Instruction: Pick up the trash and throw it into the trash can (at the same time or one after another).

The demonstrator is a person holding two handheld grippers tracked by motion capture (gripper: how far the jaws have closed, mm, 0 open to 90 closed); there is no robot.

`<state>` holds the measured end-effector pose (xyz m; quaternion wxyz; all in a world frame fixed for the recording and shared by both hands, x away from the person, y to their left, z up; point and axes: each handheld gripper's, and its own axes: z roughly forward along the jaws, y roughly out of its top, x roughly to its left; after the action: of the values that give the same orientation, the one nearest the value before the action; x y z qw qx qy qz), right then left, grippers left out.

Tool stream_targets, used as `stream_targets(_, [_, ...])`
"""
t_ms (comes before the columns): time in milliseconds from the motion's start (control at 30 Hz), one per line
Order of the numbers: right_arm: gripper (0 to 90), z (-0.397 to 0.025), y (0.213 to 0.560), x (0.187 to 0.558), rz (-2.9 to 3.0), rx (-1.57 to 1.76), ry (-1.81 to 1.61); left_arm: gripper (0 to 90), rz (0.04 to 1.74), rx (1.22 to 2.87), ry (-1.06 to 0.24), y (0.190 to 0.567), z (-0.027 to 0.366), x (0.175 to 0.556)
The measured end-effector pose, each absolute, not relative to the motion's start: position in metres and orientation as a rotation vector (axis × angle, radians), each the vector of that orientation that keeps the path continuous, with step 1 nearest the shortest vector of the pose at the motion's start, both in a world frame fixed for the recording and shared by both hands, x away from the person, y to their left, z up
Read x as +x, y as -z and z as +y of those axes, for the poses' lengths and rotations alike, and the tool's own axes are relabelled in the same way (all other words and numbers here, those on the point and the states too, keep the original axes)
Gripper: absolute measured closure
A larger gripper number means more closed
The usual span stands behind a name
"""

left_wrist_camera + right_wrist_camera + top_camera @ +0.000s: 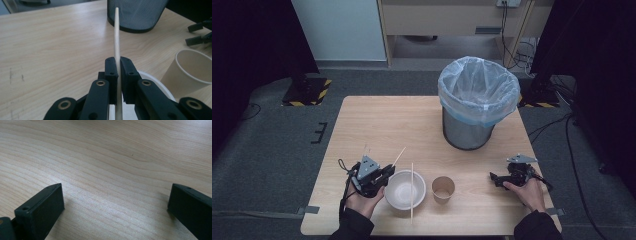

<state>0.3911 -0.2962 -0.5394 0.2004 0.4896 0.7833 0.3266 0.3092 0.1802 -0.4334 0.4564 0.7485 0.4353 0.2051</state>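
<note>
Wooden bench (377, 125) bearing all items, pale grain, set on grey floor. Mesh bin (477, 102) with clear liner standing upright toward far right of bench, well apart from white bowl (404, 190); taken as landmark: white bowl at near edge of bench, left of centre. Paper cup (443, 188) upright just to right of bowl, apart from it, open end up. Left tongs (384, 175) at left rim of bowl, held in a hand (362, 200) entering from near edge; jaws pressed together on a thin wooden stick (116, 37), seen in left gripper view pinched between the two pads, shaft running on past the pads toward the bin; in high view same stick (399, 156) slanting up and away from bowl's far-left rim. Second stick (412, 192) lying across bowl, both ends overhanging the rim, untouched. Right tongs (498, 180) well to right of bowl, beyond cup, low over bare bench; jaws spread wide in right gripper view (115, 205), nothing between them but wood grain.
</note>
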Motion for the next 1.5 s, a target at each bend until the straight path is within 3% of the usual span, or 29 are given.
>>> stream_targets(733, [0.8,-0.296,0.539,0.391,2.192,1.37,-0.914,85.0,0.971,1.771,-0.586,0.391,0.163,0.346])
stream_targets(1500, [0.8,-0.296,0.539,0.39,2.192,1.366,-0.914,85.1,0.809,1.697,-0.674,0.31,0.101,0.407])
